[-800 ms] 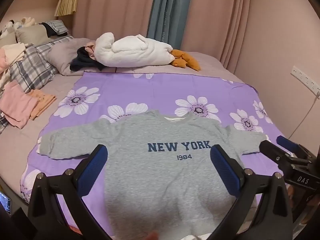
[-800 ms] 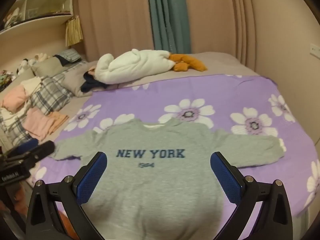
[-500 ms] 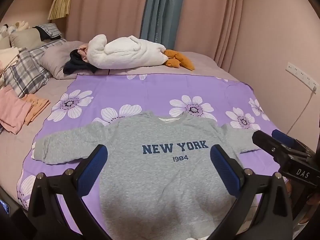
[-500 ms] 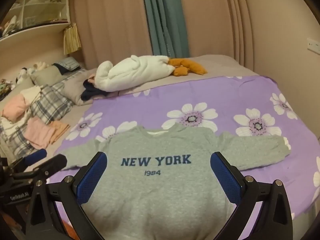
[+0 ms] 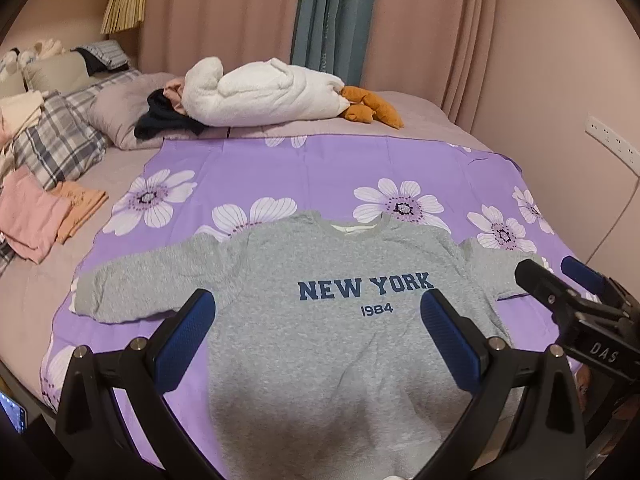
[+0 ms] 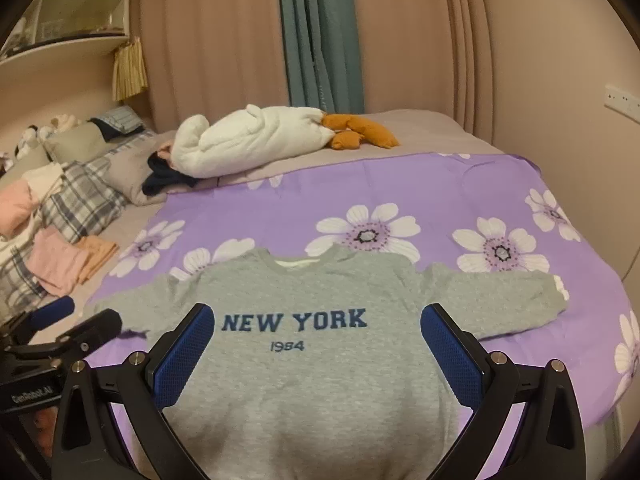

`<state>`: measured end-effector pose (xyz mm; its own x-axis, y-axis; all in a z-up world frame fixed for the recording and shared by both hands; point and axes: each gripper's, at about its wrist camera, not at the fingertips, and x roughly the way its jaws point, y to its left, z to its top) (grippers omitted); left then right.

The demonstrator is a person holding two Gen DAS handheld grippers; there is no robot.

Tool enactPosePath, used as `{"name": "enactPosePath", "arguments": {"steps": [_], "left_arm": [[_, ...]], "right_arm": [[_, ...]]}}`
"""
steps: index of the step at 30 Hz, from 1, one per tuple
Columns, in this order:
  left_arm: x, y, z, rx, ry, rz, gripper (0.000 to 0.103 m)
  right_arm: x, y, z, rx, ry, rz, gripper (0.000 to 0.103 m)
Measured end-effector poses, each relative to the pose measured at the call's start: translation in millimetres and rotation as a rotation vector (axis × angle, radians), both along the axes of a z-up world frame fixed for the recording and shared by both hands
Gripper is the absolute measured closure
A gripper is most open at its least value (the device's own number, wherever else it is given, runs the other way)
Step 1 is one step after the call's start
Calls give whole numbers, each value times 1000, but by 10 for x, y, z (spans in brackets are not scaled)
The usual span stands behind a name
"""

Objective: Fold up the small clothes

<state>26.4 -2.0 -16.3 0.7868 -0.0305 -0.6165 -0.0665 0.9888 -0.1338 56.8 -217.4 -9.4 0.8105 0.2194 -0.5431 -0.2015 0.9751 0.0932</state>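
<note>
A grey "NEW YORK 1984" sweatshirt (image 5: 320, 320) lies flat, face up, sleeves spread, on a purple flowered sheet (image 5: 320, 172); it also shows in the right wrist view (image 6: 320, 360). My left gripper (image 5: 320, 340) is open and empty above the sweatshirt's chest. My right gripper (image 6: 318, 352) is open and empty, also above the chest. The right gripper shows at the right edge of the left wrist view (image 5: 560, 280). The left gripper shows at the left edge of the right wrist view (image 6: 72, 320).
A white plush with orange feet (image 5: 264, 96) lies at the bed's far side. Plaid pillows (image 5: 56, 144) and folded pink and orange clothes (image 5: 44, 212) lie at left. The wall (image 5: 580, 80) stands close on the right.
Both grippers shifted slightly; the views have tilted and drifted over the sweatshirt. The sweatshirt has not moved. Both grippers stayed open.
</note>
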Motion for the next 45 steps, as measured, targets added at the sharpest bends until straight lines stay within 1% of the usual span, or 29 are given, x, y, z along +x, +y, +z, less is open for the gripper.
{"name": "enactPosePath", "arguments": {"steps": [4, 8, 17, 24, 29, 35, 41, 45], "left_arm": [[12, 19, -38, -21, 15, -4, 0], [24, 65, -41, -66, 24, -23, 0], [25, 136, -34, -120, 27, -21, 0], [32, 149, -72, -130, 56, -33, 0], [1, 167, -61, -140, 49, -27, 0], [-11, 168, -64, -151, 49, -33, 0], [-8, 148, -82, -156, 52, -46, 0], [3, 139, -91, -163, 60, -54, 0]], "right_arm": [[25, 25, -28, -21, 18, -5, 1], [35, 45, -51, -7, 42, 9, 1], [63, 46, -26, 8, 51, -13, 1], [65, 21, -45, 28, 60, -16, 1], [51, 16, -32, 53, 50, 2, 1], [66, 8, -24, 59, 51, -8, 1], [117, -17, -64, 89, 98, 13, 1], [119, -24, -82, 73, 101, -6, 1]]}}
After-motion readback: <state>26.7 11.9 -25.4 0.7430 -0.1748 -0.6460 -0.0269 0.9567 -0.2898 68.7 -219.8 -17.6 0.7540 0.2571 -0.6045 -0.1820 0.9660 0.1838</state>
